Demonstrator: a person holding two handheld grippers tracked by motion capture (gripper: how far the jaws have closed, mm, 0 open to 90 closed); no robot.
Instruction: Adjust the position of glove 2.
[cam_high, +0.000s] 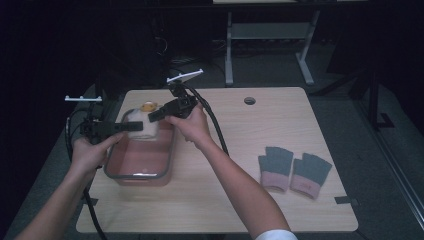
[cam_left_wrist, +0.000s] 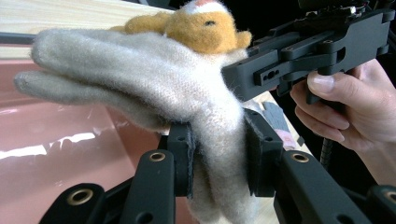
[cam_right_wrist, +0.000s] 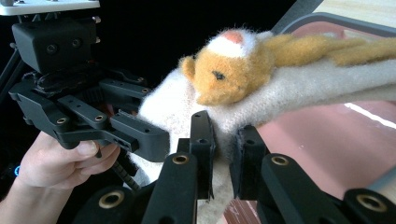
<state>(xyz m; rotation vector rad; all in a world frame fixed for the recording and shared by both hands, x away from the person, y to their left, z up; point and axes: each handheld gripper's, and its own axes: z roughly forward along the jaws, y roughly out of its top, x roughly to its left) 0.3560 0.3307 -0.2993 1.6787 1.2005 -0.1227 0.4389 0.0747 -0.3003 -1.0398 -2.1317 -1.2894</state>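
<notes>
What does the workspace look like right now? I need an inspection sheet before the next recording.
Surface: light wooden table with a round cable hole.
Job's things: cream woolly glove with an orange animal figure, held over a pink tub.
Clutter: pair of grey fingerless gloves with pink cuffs, lying flat.
Grippers: left gripper and right gripper both clamp the glove.
Cables: black cable trails across the table.
Surroundings: dark room, white desk frame behind.
</notes>
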